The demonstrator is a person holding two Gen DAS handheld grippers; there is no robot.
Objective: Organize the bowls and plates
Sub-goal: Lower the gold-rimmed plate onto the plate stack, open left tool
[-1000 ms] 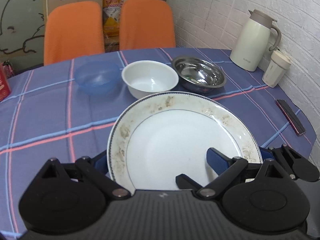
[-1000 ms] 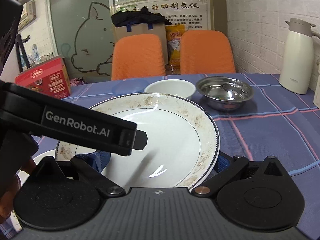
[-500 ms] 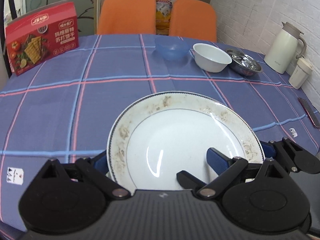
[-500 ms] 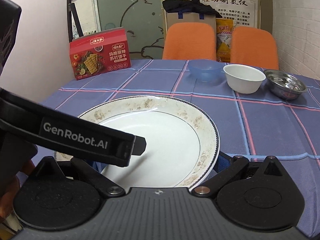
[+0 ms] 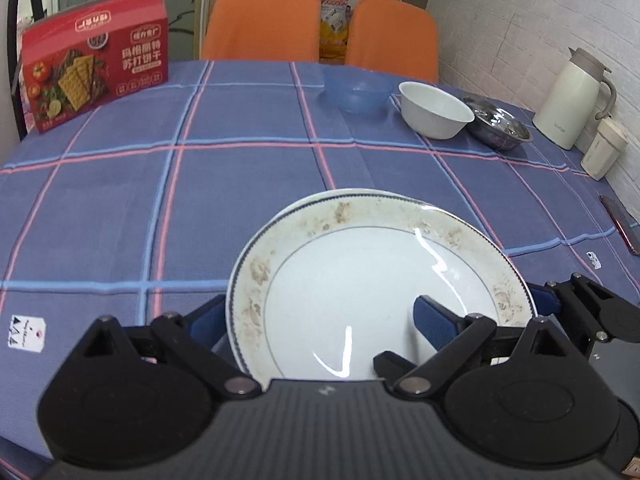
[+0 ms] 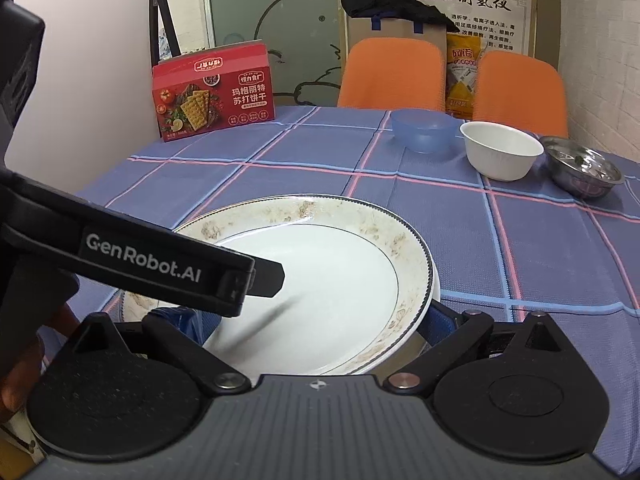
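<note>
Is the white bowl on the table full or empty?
Empty. The white bowl stands upright beside the blue bowl, and only its bare white inside shows.

patterned plate [image 5: 380, 280] between left gripper [image 5: 320, 320] fingers, over checked tablecloth [image 5: 120, 200]

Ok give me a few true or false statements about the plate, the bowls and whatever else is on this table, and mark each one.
1. Both grippers hold the same plate. True: the left gripper and right gripper each clamp its rim.
2. Three bowls sit in a row at the far side. True: blue bowl, white bowl, steel bowl.
3. The white bowl is stacked inside the steel bowl. False: they stand side by side.
4. The red box lies flat. False: it stands upright.
5. The plate is plain white. False: its rim is patterned.
</note>
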